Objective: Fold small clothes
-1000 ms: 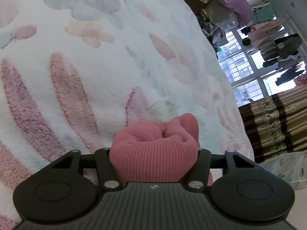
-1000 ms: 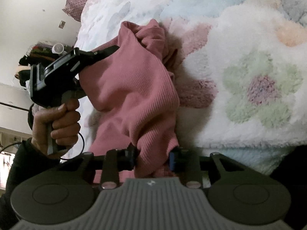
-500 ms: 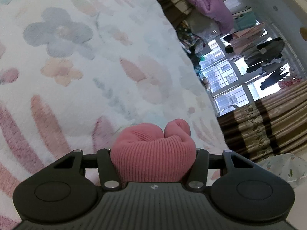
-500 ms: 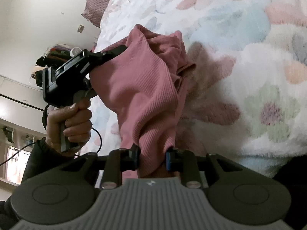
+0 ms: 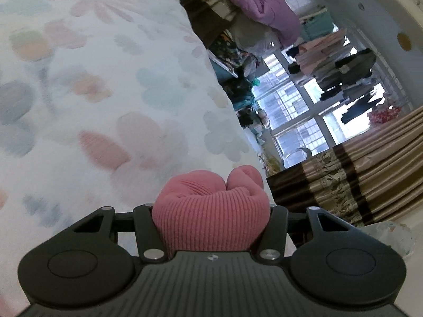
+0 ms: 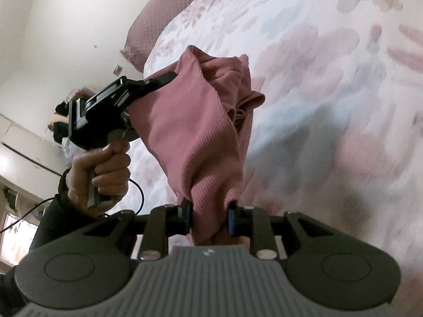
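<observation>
Pink ribbed garment (image 6: 195,137) lifted above the floral bed (image 6: 330,84), left gripper (image 5: 211,208) fingers pinching a bunched fold, right gripper (image 6: 210,214) fingers clamping another part, only right wrist view showing the hand (image 6: 99,174) and pillow (image 6: 164,18).

The left gripper (image 5: 211,227) has a matte black body with a ribbed centre panel, a small round emblem, two shallow round discs and silver screw heads at its black fingers (image 5: 146,227). The right gripper (image 6: 208,218) looks greyer, with blue pads (image 6: 232,220) (dark finger arms). A bare-skinned left hand (image 6: 101,174), dark sleeve and thin black cable show in the right view
</observation>
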Available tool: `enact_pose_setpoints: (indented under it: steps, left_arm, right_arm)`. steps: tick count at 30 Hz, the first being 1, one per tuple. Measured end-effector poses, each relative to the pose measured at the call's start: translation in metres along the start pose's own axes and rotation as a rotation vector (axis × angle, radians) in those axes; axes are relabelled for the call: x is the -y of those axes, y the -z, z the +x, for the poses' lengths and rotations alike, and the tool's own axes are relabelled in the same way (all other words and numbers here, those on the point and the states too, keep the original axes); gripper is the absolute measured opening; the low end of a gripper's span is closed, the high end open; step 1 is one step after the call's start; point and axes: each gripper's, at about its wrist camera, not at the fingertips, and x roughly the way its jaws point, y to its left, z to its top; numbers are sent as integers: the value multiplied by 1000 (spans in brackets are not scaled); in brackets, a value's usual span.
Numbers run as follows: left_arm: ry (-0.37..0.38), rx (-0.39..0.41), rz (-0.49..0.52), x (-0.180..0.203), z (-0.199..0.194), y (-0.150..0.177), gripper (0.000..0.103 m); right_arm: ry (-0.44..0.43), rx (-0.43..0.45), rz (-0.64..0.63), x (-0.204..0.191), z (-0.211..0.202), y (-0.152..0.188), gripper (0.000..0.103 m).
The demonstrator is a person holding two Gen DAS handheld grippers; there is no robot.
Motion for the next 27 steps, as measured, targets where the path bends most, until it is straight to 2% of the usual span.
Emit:
enact_pose_setpoints:
  steps: [3,7,12,15,16,18,20,21,23,25,27]
  left_arm:
    - [-10,-31,2,2,46,-22,58]
    - [-45,-85,-17,-19,107,-37,58]
    - [-145,-149,-31,-62,171,-30,58]
    - [-142,-132,-66,-83,185,-27,63]
    - [-131,-125,-84,-88,185,-27,63]
    - [-114,-118,-105,-92,183,-32,63]
    - [-123,-93,-80,-84,174,-41,63]
    - [-123,-62,-59,-78,166,-46,61]
    - [-85,55,-50,-67,137,-61,62]
    - [-48,141,-68,-57,106,-68,68]
    - [4,174,-44,-45,73,-55,76]
  right_arm:
    - [3,9,32,31,-1,-30,21]
    - [-19,3,159,90,15,-53,21]
    - [-40,-17,311,154,44,-52,20]
    - [-63,-8,350,172,51,-42,23]
    - [-70,0,354,175,50,-38,24]
    - [-53,-1,323,170,46,-31,31]
    - [20,-14,243,160,36,-27,35]
    - [59,-22,190,151,31,-29,38]
    - [158,-30,77,131,20,-27,39]
    - [257,-15,-41,111,10,-26,40]
    - [346,34,-157,88,1,-27,41]
